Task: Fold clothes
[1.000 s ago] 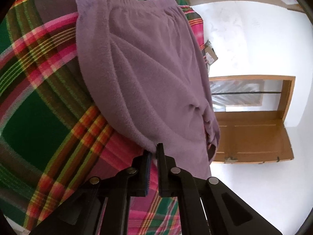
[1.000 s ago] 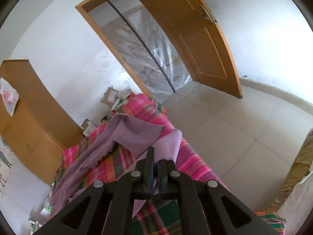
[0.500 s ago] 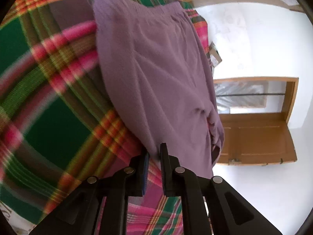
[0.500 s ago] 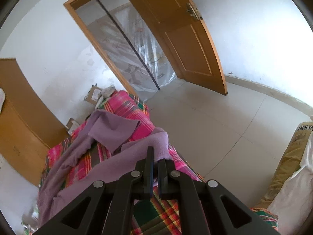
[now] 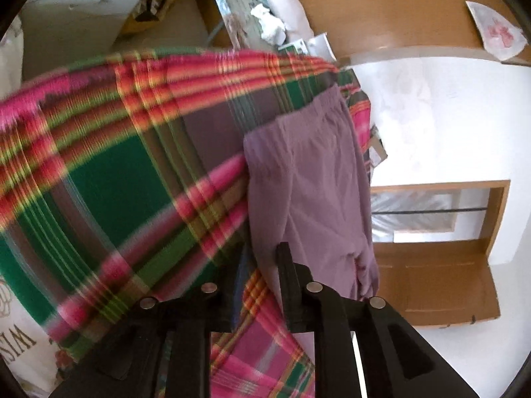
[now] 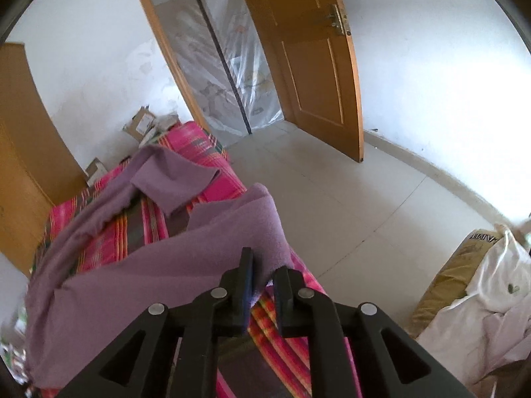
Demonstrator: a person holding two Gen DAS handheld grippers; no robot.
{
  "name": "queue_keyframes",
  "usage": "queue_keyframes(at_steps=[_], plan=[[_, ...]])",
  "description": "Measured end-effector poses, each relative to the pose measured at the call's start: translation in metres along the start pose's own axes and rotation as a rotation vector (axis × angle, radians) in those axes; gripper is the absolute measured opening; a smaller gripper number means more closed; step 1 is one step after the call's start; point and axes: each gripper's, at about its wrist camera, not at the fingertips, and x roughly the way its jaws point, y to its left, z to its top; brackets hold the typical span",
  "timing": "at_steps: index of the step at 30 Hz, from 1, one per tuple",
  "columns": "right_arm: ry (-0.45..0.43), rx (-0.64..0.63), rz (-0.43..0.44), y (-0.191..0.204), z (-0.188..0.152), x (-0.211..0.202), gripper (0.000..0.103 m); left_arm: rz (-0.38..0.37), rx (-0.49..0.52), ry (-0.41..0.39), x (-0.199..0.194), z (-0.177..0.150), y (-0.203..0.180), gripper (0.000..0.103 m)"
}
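Purple fleece trousers (image 6: 149,265): lay lengthwise on plaid-covered bed (image 6: 215,185), waistband farthest. Right hand-held gripper (image 6: 264,272), nearer, parted around leg hem; left hand-held gripper (image 5: 262,265) parted, empty, beside trousers' edge.

we are noting a plaid blanket (image 5: 126,179) in pink, green and orange covering the bed. an orange wooden door (image 6: 308,56) is standing open beside a doorway hung with clear plastic sheeting (image 6: 229,66). cardboard boxes (image 6: 141,124) are sitting against the white wall near the bed's far end. a white plastic bag (image 6: 484,301) is lying over a brown sack (image 6: 448,278) on the pale tiled floor (image 6: 348,199).
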Motion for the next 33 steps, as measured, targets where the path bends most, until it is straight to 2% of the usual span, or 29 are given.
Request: queue_keyframes(at_steps=[5,10,13,18,23,25,26,27,29,33], plan=[[0.046,0.018,-0.006,-0.008,0.002,0.004,0.014,-0.019,-0.012,-0.001,-0.004,0.006,0.006,0.019],[0.120,0.114,0.086,-0.031,0.013,0.019,0.017,-0.030,-0.013,0.005,-0.002,0.006,0.006,0.019],[0.088,0.003,0.062,-0.023,0.020,0.019,0.017,-0.029,0.003,0.012,0.000,0.005,0.003,0.019],[0.172,-0.064,-0.009,-0.017,0.015,0.029,0.018,-0.053,-0.017,0.022,-0.001,0.004,0.010,0.019],[0.226,-0.056,0.018,-0.030,0.009,0.027,0.021,-0.052,-0.015,0.024,-0.004,0.003,0.012,0.019],[0.227,-0.041,0.023,-0.036,0.010,0.022,0.024,-0.050,-0.013,0.024,-0.004,0.003,0.011,0.019],[0.223,-0.034,0.014,-0.039,0.011,0.019,0.034,-0.051,-0.015,0.024,-0.004,0.002,0.011,0.019],[0.207,-0.028,-0.011,-0.041,0.013,0.015,0.037,-0.051,-0.015,0.024,-0.004,0.002,0.011,0.019],[0.153,-0.007,-0.038,-0.047,0.018,0.005,0.037,-0.049,-0.016,0.023,-0.006,0.001,0.012,0.019],[0.119,0.028,0.045,-0.052,0.033,0.011,0.039,-0.026,0.024,0.008,-0.006,-0.003,0.001,0.019]])
